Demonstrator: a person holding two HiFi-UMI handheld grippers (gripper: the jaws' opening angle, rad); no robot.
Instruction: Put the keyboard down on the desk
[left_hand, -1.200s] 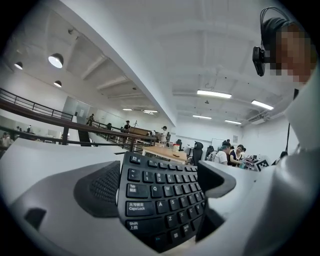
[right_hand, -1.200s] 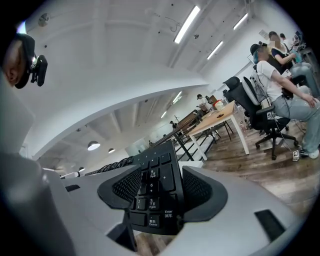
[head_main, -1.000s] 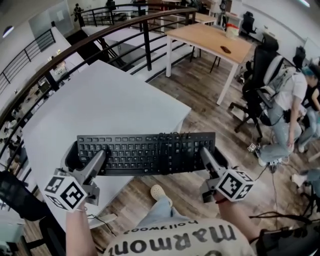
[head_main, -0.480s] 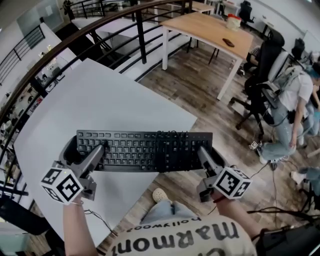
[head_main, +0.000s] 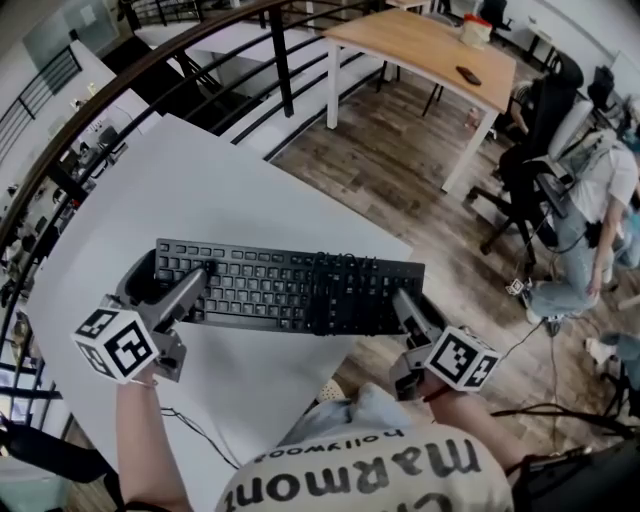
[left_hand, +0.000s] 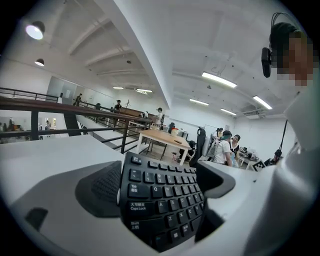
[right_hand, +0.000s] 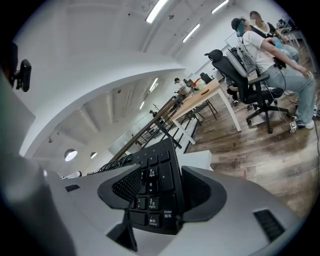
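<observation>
White desk below you. Black keyboard held across its 3 o'clock corner, right end past the edge. Your left gripper clamps the 9 o'clock end, right gripper the 3 o'clock end.

Right gripper: at 6 o'clock, both jaws closed on the number-pad end of a black keyboard, one jaw on its key face and one on its underside.
White desk: corner just past the keyboard.
Wood-plank floor: 4 o'clock.
Wooden table, white legs: 1 o'clock.
Black office chair with a seated person: 2 o'clock.
Dark railing: centre.
Ceiling lights: 12 o'clock.
</observation>
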